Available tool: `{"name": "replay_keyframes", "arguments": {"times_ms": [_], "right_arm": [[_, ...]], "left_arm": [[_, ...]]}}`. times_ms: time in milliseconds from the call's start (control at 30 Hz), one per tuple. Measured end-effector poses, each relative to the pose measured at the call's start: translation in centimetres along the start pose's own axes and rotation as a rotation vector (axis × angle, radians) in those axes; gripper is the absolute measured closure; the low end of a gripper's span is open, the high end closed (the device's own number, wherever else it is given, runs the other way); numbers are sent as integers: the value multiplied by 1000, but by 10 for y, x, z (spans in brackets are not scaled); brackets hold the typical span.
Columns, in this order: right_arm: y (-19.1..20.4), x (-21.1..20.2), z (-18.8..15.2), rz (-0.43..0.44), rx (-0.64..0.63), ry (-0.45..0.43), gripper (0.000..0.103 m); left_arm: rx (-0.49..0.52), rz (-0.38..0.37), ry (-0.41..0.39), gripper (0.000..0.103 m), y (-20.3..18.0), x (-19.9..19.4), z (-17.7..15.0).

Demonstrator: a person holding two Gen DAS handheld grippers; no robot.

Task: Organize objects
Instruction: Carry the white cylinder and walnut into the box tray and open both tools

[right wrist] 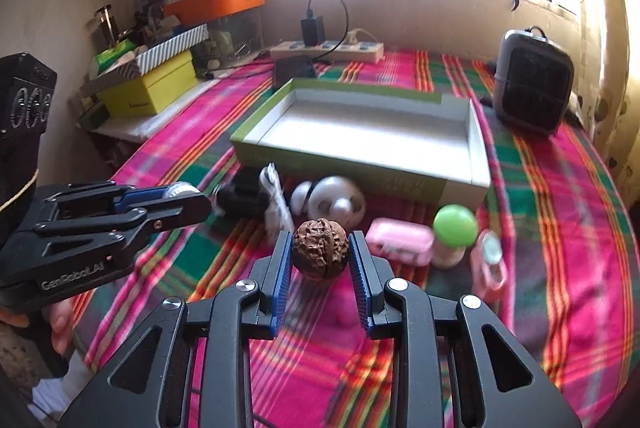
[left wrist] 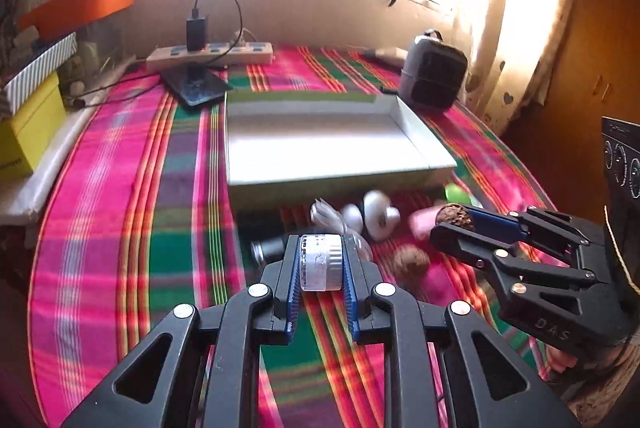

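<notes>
The left gripper (left wrist: pixel 321 262) is clamped on a small clear plastic jar (left wrist: pixel 321 262) with a ribbed, silvery-white lid, lying sideways between the blue ribbed fingers (left wrist: pixel 294 268); the jar is see-through and squat, and it hangs above the table's plaid cloth (left wrist: pixel 120 187) of pink, green and orange stripes. The right gripper (right wrist: pixel 319 255) is closed on a walnut (right wrist: pixel 319 255), round, dark brown and deeply wrinkled, pinched at its sides by its own blue fingers (right wrist: pixel 282 268) and lifted clear of the cloth.

Ahead of both lies a shallow open cardboard box (right wrist: pixel 478 151), white inside with olive-green outer walls, nothing visible in it. Just in front of its near wall a cluster of small things rests on the cloth: a white rounded object with a black band (right wrist: pixel 336 199), a knotted white plastic bag (right wrist: pixel 276 203), a dark cylindrical item (left wrist: pixel 266 248), a pink rectangular case (right wrist: pixel 400 242), a bottle with a domed green cap (right wrist: pixel 454 228), and a pink ring-shaped piece (right wrist: pixel 490 264). A second brown walnut (left wrist: pixel 411 262) lies on the cloth near the left gripper, blurred.

Behind the box stand a grey portable heater (right wrist: pixel 532 87) at the right and a white power strip (right wrist: pixel 328 49) with a black charger plugged in
</notes>
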State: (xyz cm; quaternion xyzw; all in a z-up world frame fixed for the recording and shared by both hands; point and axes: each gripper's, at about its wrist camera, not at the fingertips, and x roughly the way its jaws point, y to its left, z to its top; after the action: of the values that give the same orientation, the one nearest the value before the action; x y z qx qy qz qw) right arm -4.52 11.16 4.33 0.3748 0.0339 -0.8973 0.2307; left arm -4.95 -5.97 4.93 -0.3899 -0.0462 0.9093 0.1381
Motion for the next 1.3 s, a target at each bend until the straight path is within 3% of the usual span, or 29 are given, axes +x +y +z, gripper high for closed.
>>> {"name": "replay_keyframes", "arguments": {"times_ms": [333, 633, 1033, 1300], "right_arm": [[-27, 29, 48, -11, 62, 13, 74], [-40, 73, 81, -25, 82, 90, 74], [-54, 122, 99, -51, 109, 192, 74], [-62, 138, 104, -60, 129, 215, 74]], "left_arm": [[3, 16, -17, 86, 17, 29, 48], [6, 21, 33, 86, 25, 73, 79], [-5, 53, 135, 86, 39, 123, 95], [-12, 62, 154, 86, 43, 135, 98]]}}
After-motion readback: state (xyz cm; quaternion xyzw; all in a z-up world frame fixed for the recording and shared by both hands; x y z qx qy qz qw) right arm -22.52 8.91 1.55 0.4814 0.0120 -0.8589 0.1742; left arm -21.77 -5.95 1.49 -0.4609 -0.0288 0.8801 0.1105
